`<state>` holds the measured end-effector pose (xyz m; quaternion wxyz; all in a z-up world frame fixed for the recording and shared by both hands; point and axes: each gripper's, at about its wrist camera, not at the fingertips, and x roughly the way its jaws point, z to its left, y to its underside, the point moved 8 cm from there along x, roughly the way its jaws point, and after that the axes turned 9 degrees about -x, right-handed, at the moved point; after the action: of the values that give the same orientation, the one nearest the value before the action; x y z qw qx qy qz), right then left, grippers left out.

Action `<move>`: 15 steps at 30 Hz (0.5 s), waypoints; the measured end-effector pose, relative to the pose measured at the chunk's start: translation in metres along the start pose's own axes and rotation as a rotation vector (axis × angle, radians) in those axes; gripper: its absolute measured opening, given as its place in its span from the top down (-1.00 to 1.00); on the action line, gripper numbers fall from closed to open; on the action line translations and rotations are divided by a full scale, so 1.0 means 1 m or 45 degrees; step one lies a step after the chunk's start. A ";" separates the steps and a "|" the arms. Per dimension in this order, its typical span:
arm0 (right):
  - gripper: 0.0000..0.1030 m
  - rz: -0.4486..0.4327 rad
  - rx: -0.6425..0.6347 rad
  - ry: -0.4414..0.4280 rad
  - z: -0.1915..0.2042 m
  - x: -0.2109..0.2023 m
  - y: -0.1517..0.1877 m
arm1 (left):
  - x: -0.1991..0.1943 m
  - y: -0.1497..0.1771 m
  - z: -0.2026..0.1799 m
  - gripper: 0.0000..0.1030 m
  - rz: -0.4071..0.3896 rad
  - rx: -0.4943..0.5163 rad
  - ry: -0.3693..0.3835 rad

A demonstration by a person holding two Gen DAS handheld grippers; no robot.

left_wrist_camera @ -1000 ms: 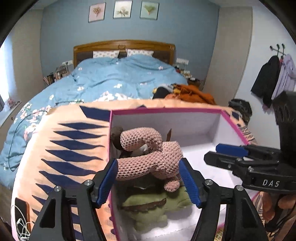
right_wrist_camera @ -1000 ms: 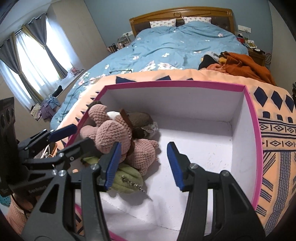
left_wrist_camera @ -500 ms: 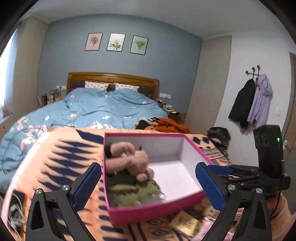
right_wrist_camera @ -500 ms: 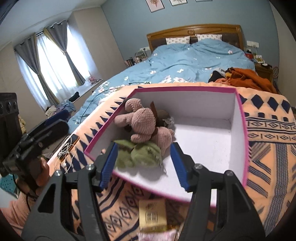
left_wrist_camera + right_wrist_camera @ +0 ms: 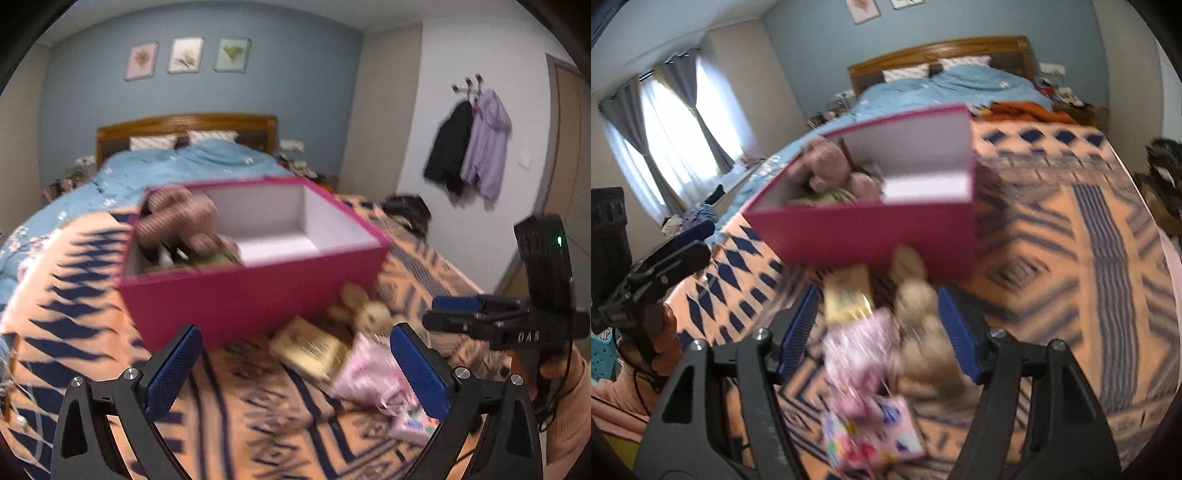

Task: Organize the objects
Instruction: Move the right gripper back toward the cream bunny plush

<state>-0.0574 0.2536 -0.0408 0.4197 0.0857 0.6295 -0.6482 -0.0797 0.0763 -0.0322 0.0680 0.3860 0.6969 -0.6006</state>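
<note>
**Left wrist view: pink box holds two toys, more lie loose in front**

Left wrist view first: we see a wide bed with a blue floral duvet point(image 5: 184, 166), its near end covered by an orange blanket with dark blue diamonds point(image 5: 66, 295). On the blanket stands the open magenta cardboard box with white inside point(image 5: 243, 295). In its left end lie a pink crocheted plush toy point(image 5: 181, 221) and, under it, a green plush toy point(image 5: 218, 258).

Just before the box lie a beige plush rabbit point(image 5: 365, 310), a flat golden packet point(image 5: 314, 347) and a pink crinkly bag point(image 5: 373, 376), close together.

Our left gripper point(image 5: 295, 369) gapes wide over the blanket, empty. Our right gripper point(image 5: 877, 332), jaws just opening, hangs spread over the rabbit and the bag; blur keeps us from telling whether the pads touch.
</note>
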 end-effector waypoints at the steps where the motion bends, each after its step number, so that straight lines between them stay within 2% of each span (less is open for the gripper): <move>1: -0.34 0.007 0.018 0.003 -0.003 -0.001 0.005 | 0.005 0.007 -0.005 -1.00 0.028 0.007 0.009; 6: -0.34 0.049 0.063 -0.005 -0.006 -0.004 0.035 | 0.025 0.036 -0.016 -1.00 0.134 0.022 0.025; 10: -0.33 0.067 0.045 -0.041 0.008 -0.003 0.047 | 0.027 0.043 -0.018 -1.00 0.150 0.040 0.015; 15: -0.16 0.103 -0.004 -0.059 0.024 0.004 0.057 | 0.028 0.046 -0.011 -0.99 0.162 0.035 -0.002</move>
<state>-0.0129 0.2384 -0.0812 0.4603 0.0954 0.6165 -0.6316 -0.0664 0.0974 -0.0809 0.1012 0.4300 0.6627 -0.6047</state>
